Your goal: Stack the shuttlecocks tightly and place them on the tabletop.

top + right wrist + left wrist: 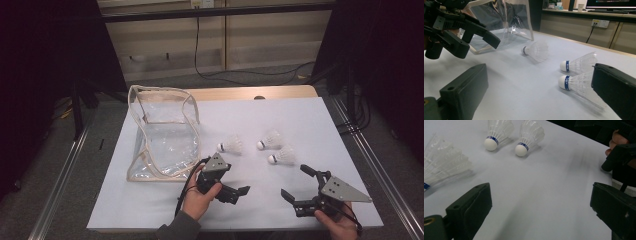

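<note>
A clear plastic bag (162, 132) with cream trim stood open on the left of the white-topped bench (300, 115), a black cable (200, 55) hung down the beige wall behind, and a wall socket (600, 23) sat beside a cable on the far cabinet.

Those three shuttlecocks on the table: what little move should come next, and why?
Probably ease the right tool forward onto the nearest shuttlecock. Its jaws stand open and empty, that shuttlecock lies just ahead of them, and the clear bag waits open at the left.
</note>
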### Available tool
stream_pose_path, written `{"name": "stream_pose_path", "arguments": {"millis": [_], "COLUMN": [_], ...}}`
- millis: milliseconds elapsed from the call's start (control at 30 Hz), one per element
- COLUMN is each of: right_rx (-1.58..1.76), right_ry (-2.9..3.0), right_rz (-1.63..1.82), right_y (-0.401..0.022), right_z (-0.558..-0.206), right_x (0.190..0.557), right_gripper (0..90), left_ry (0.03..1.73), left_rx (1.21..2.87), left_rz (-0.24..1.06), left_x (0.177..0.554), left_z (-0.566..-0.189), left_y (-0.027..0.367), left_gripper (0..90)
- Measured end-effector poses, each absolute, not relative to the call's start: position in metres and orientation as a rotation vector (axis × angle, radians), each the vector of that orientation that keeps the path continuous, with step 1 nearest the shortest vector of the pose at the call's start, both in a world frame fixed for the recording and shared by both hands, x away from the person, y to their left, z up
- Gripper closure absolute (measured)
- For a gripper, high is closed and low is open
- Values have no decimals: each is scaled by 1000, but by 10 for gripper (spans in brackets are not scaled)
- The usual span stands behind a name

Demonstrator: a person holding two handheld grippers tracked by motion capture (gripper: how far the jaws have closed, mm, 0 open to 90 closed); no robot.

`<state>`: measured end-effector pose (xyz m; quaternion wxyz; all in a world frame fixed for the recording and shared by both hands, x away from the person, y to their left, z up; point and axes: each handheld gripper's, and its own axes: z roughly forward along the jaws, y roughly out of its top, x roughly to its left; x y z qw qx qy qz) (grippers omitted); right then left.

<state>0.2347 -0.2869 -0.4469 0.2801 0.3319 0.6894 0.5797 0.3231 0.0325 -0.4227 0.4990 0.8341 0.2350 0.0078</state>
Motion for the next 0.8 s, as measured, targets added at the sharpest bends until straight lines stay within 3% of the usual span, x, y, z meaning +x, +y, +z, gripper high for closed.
{"name": "stream_pose_path", "arguments": {"millis": [800], "right_rx": [889], "right_ry": [1850], "right_rz": [1555], "right_y": [-287], "right_z": [-447], "right_x": [235], "right_gripper": [4], "left_ry": [568], "left_rx": [2002], "left_rz": [-9], "left_x": [319], "left_z": [-424], "left_y": [57], "left_gripper": [36]}}
